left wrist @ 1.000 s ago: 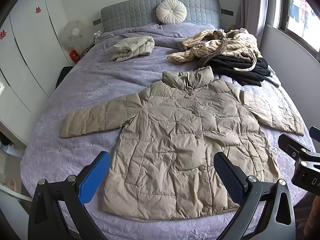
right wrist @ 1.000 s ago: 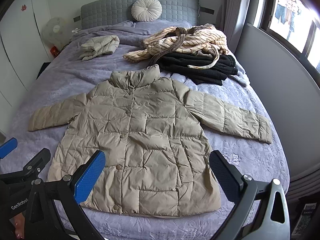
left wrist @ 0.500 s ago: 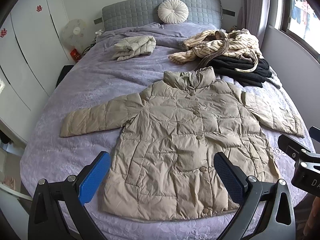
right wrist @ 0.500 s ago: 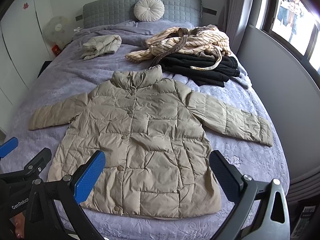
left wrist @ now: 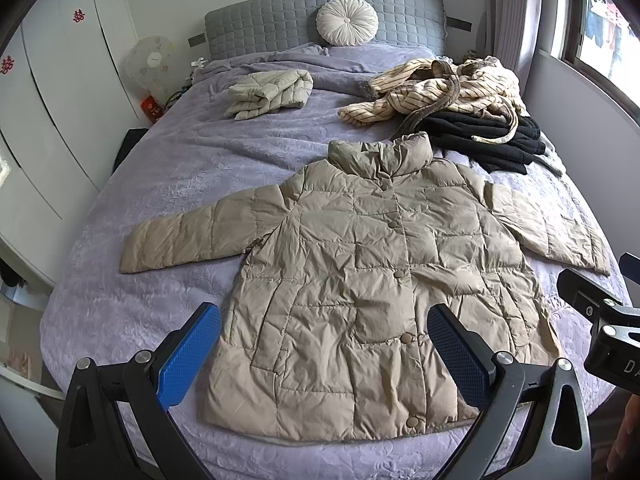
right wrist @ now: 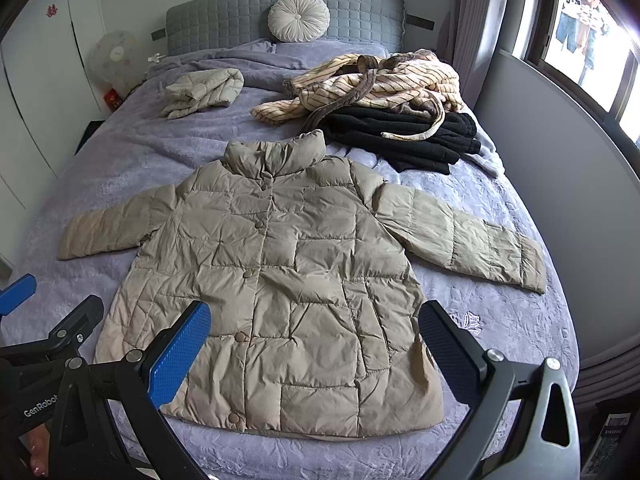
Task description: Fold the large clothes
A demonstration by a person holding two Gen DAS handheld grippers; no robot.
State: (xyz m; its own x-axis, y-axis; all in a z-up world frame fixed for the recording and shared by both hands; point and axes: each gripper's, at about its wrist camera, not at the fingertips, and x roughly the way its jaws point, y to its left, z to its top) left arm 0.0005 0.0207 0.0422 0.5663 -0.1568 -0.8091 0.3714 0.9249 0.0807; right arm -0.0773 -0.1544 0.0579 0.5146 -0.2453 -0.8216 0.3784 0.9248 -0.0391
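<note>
A beige quilted puffer jacket lies flat and buttoned on the lilac bed, collar toward the headboard, both sleeves spread out sideways. My left gripper hovers open above the jacket's hem, nothing between its blue-padded fingers. My right gripper is open too, held over the hem a little further right. Part of the right gripper's body shows at the right edge of the left wrist view, and the left gripper's body shows at the left of the right wrist view.
A folded cream puffer lies far left on the bed. A striped robe sits on a pile of black clothes at the far right. A round cushion leans on the grey headboard. A wall and window run along the right.
Both views have drifted slightly, so the jacket sits a touch higher and nearer in frame. Both grippers stay open and the jacket has not been touched.
</note>
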